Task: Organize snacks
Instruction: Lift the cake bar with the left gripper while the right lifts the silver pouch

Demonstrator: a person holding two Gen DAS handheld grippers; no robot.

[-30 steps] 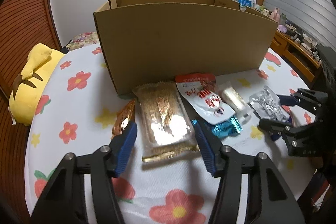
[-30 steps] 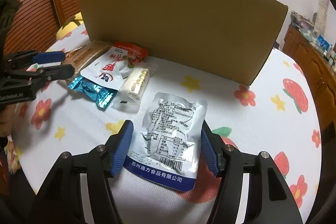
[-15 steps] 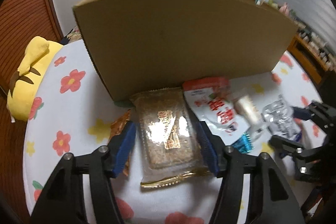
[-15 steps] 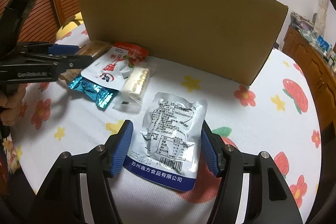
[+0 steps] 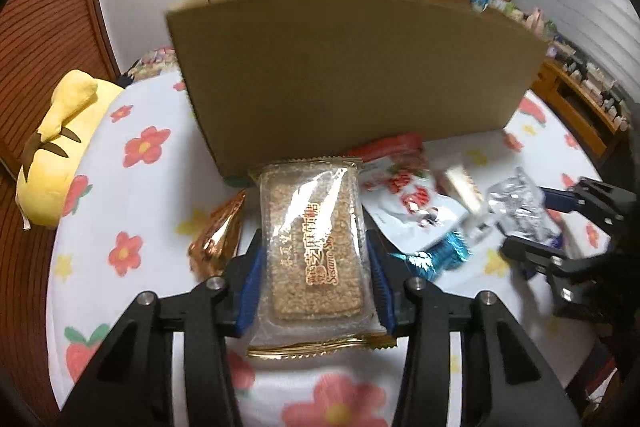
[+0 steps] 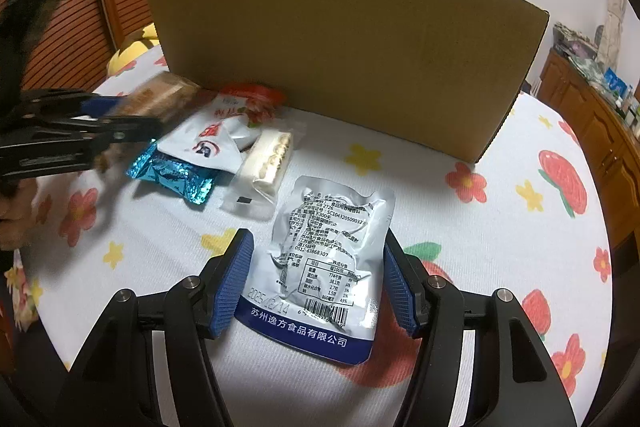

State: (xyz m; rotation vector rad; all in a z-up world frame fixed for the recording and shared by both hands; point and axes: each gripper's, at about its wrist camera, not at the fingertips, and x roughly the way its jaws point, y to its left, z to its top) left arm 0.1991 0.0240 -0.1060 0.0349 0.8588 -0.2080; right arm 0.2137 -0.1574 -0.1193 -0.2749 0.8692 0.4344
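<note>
Blue pads of the left hand-held gripper have just been closing and now pinch the sesame candy pack, near the cardboard box. Right hand-held gripper straddles the silver pouch, unclenched. Risk: slick wrapper slipping out on the lift, or snagging the box wall.

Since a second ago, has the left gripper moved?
Yes. The left gripper advanced toward the cardboard box; its jaws have just been closing around the sesame bar pack.
</note>
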